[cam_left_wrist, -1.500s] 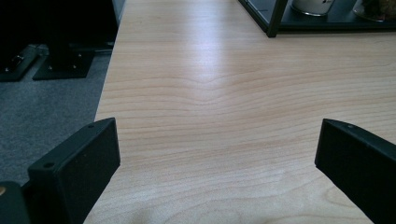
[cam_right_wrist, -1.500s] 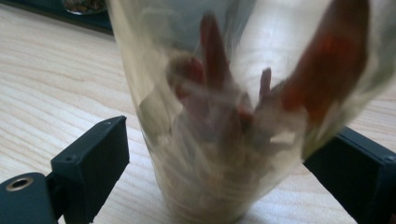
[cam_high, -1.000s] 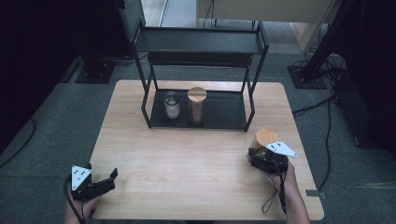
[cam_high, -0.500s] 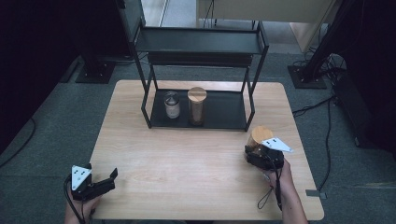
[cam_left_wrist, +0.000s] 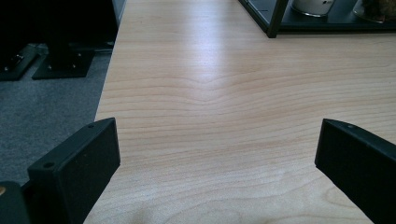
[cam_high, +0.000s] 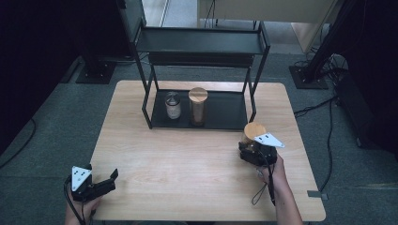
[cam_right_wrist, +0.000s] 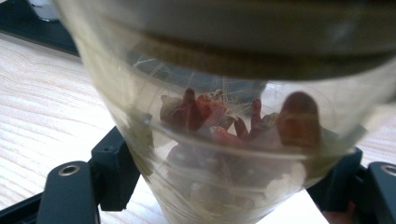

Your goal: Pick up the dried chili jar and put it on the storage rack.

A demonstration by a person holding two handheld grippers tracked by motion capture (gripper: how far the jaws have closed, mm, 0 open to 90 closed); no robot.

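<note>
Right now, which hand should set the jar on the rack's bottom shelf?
The right. Its gripper is shut on the jar, just in front of the rack. The left gripper sits open at the table's near left corner, holding nothing.

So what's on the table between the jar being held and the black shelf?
Nothing: in the high view, bare wooden table separates the cork-lidded glass jar from the black metal shelf.

Three jars, one wood-lidded jar held, two jars on one black rack, two grippers, one table
</note>
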